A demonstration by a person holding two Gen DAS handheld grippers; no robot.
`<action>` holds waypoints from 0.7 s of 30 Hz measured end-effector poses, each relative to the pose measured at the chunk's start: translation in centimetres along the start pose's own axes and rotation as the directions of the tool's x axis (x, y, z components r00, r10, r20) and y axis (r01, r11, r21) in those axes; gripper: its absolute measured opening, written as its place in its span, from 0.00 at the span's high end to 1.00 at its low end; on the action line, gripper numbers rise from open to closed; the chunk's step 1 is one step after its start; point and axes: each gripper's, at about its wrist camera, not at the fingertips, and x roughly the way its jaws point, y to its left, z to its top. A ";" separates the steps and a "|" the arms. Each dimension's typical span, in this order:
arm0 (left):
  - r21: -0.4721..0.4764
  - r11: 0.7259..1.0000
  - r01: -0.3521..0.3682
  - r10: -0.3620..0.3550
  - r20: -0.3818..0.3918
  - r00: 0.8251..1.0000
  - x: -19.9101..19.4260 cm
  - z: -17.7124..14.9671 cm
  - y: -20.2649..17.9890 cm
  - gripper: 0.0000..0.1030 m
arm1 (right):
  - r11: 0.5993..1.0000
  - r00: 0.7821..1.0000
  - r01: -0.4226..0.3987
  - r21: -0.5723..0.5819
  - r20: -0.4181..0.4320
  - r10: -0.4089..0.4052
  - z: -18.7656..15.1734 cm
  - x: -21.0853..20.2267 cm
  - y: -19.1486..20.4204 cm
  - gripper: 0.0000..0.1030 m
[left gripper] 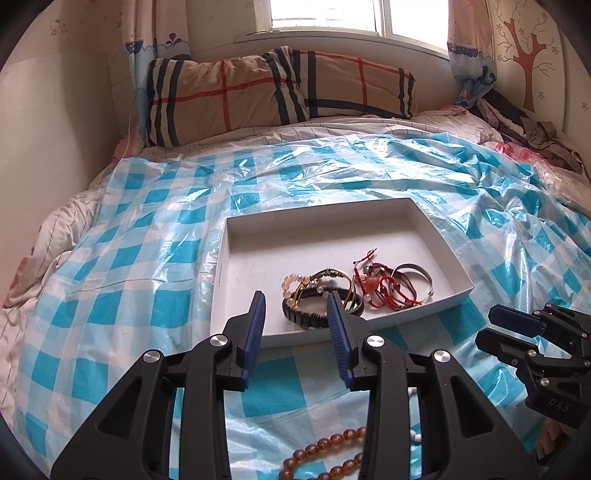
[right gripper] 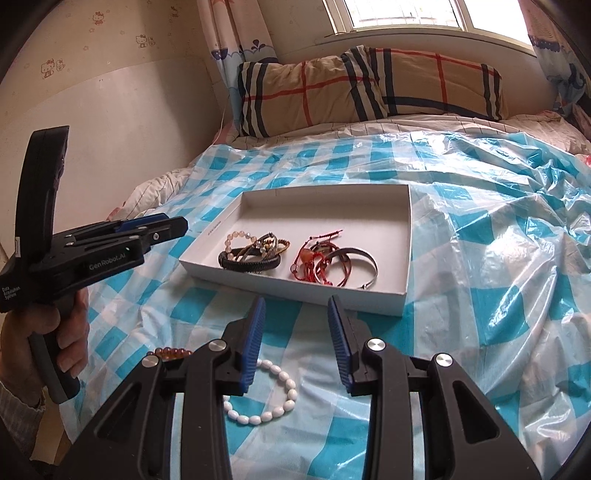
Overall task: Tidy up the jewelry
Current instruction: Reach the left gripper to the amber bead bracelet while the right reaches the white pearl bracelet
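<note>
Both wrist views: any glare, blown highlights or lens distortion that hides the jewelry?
Left wrist view: window blown out, glare streaks on the plastic sheet, strong fisheye bend with dark corners; bracelets in the white box stay sharp. Right wrist view: same blown window and sheen on the sheet; white bead bracelet clear, partly behind the tool's finger.

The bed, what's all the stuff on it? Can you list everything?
white box: one, open, on the checked sheet
bracelets in the box: a tangle, count unclear; black, pale beads, red cord, silver bangle
white bead bracelet: one, on the sheet before the box
amber bead strand: one, brown-orange, on the sheet near the left gripper
plastic sheet: one, blue-and-white check, over the bed
pillows: two, tan plaid, under the window
left gripper: black, blue pads, open, holding nothing
right gripper: same, open, holding nothing
hand: grips the left gripper's handle
</note>
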 end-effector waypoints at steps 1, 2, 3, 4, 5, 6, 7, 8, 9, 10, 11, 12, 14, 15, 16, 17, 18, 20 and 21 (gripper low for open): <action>0.000 1.000 -0.001 0.001 -0.011 1.000 -0.2 -0.4 0.2 0.68 | 1.000 1.000 -0.004 0.002 -0.015 0.004 -0.4 0.2 0.1 0.66; 0.000 1.000 -0.001 0.001 -0.021 1.000 -0.4 -0.8 0.5 0.68 | 1.000 1.000 -0.008 0.004 -0.030 0.008 -0.6 0.4 0.1 0.66; 0.001 1.000 0.002 -0.002 -0.032 0.999 -0.6 -1.3 0.7 0.68 | 1.000 0.999 -0.010 0.004 -0.048 0.010 -0.9 0.7 0.2 0.66; 0.003 1.000 0.010 -0.010 -0.046 0.999 -0.7 -1.8 0.9 0.68 | 1.000 0.998 -0.011 0.002 -0.062 0.011 -1.3 0.9 0.4 0.66; 0.003 1.000 0.021 -0.021 -0.064 0.998 -0.8 -2.4 1.1 0.67 | 1.000 0.997 -0.012 0.001 -0.074 0.013 -1.5 1.2 0.5 0.66; 0.007 1.000 0.028 -0.027 -0.083 0.996 -0.7 -3.0 1.1 0.67 | 1.000 0.996 -0.014 0.001 -0.085 0.014 -1.6 1.4 0.6 0.66; 0.016 0.999 0.029 -0.027 -0.100 0.995 -0.6 -3.7 1.1 0.67 | 1.000 0.995 -0.014 -0.001 -0.095 0.014 -1.8 1.5 0.7 0.66; 0.024 0.999 0.030 -0.027 -0.117 0.993 -0.5 -4.4 1.1 0.67 | 1.000 0.995 -0.015 -0.001 -0.102 0.015 -1.9 1.7 0.7 0.66; 0.028 0.999 0.035 -0.031 -0.135 0.990 -0.3 -5.1 1.0 0.67 | 1.000 0.994 -0.015 -0.001 -0.107 0.015 -2.0 1.8 0.8 0.66; 0.029 0.999 0.043 -0.038 -0.153 0.988 -0.2 -5.7 1.0 0.67 | 1.000 0.993 -0.015 -0.002 -0.115 0.015 -2.1 1.9 0.8 0.66; 0.032 0.998 0.050 -0.044 -0.167 0.985 0.0 -6.3 1.0 0.67 | 1.000 0.993 -0.015 -0.004 -0.119 0.014 -2.2 1.9 0.9 0.66; 0.039 0.998 0.056 -0.048 -0.178 0.983 0.1 -6.7 0.8 0.67 | 1.000 0.992 -0.015 -0.005 -0.122 0.014 -2.2 2.0 0.9 0.66; 0.048 0.997 0.064 -0.054 -0.188 0.981 0.1 -7.3 0.6 0.67 | 1.000 0.991 -0.015 -0.008 -0.135 0.014 -2.3 2.1 0.9 0.66; 0.050 0.996 0.070 -0.060 -0.191 0.980 0.1 -7.5 0.5 0.67 | 1.000 0.990 -0.014 -0.009 -0.142 0.013 -2.3 2.2 0.9 0.66; 0.052 0.996 0.075 -0.064 -0.194 0.979 0.1 -7.6 0.4 0.67 | 1.000 0.989 -0.014 -0.009 -0.151 0.013 -2.4 2.4 0.9 0.66; 0.055 0.995 0.080 -0.068 -0.196 0.978 0.1 -7.7 0.3 0.67 | 1.000 0.987 -0.015 -0.010 -0.160 0.013 -2.5 2.6 1.0 0.66; 0.059 0.995 0.086 -0.072 -0.199 0.977 0.1 -7.8 0.1 0.67 | 1.000 0.986 -0.015 -0.010 -0.168 0.013 -2.7 2.7 1.0 0.66; 0.071 0.993 0.095 -0.079 -0.207 0.975 0.2 -7.9 -0.2 0.67 | 1.000 0.984 -0.017 -0.014 -0.180 0.014 -2.8 3.0 1.1 0.66; 0.079 0.992 0.099 -0.081 -0.211 0.974 0.2 -8.0 -0.3 0.66 | 1.000 0.983 -0.017 -0.016 -0.185 0.014 -2.8 3.1 1.1 0.66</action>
